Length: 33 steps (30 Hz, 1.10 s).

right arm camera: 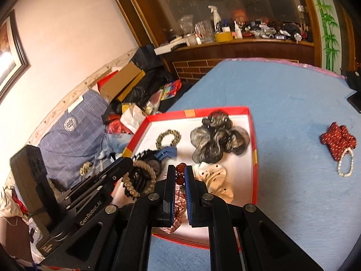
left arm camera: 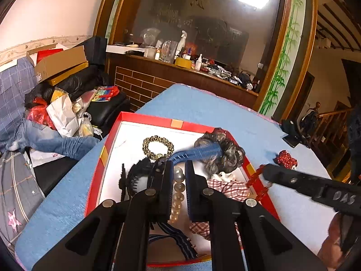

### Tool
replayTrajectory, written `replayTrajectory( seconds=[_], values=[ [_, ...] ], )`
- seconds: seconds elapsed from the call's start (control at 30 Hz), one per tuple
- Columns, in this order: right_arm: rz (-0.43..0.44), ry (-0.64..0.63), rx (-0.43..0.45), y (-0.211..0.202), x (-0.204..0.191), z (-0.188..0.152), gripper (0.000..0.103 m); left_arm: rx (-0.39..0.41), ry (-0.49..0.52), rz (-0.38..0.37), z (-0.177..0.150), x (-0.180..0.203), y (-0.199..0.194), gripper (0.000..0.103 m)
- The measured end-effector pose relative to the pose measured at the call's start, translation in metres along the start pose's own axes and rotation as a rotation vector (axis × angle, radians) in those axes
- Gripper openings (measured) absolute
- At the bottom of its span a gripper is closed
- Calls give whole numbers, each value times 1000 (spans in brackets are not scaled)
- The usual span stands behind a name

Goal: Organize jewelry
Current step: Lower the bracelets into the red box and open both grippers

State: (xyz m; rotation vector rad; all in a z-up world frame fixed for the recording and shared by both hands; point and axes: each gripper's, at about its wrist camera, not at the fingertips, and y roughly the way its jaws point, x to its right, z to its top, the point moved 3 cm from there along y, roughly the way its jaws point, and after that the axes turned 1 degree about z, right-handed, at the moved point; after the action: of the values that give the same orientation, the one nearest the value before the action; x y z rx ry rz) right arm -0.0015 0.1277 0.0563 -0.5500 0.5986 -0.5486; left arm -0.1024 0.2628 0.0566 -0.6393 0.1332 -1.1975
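Observation:
A red box [left arm camera: 158, 117] [right arm camera: 252, 140] with a white floor lies on the blue table [left arm camera: 203, 103]. It holds a leopard scrunchie [left arm camera: 158, 146] [right arm camera: 168, 136], a grey hair piece [left arm camera: 223, 155] [right arm camera: 218, 140], a blue comb clip [left arm camera: 198, 153], a black claw clip [left arm camera: 135, 178], a checked scrunchie [left arm camera: 227, 188] and a cream scrunchie [right arm camera: 214, 178]. My left gripper [left arm camera: 179, 166] [right arm camera: 127, 161] hangs over the box, shut on a pearl bracelet [left arm camera: 178, 187] [right arm camera: 140, 176]. My right gripper [right arm camera: 179, 168] [left arm camera: 265, 171] is shut on a red bead bracelet [right arm camera: 180, 169] [left arm camera: 255, 178] at the box's right side.
A red dotted bow with a pearl loop [right arm camera: 337, 139] [left arm camera: 285, 159] lies on the cloth right of the box. A black stand [left arm camera: 291, 131] [right arm camera: 354, 83] sits at the far right table edge. A cluttered sofa [left arm camera: 56, 103] is on the left, a counter with bottles [left arm camera: 180, 58] behind.

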Motion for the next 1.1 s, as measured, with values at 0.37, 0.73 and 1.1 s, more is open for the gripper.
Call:
replayTrajectory(
  seconds=[0.37, 0.73, 1.1],
  values=[
    [-37, 40, -88, 37, 25, -17, 8, -53, 21, 7, -10, 9, 17, 9],
    [-52, 31, -109, 43, 28, -27, 9, -66, 41, 38, -11, 13, 21, 9],
    [-63, 32, -125, 47, 30, -31, 9, -86, 35, 38, -13, 12, 25, 9]
  ],
)
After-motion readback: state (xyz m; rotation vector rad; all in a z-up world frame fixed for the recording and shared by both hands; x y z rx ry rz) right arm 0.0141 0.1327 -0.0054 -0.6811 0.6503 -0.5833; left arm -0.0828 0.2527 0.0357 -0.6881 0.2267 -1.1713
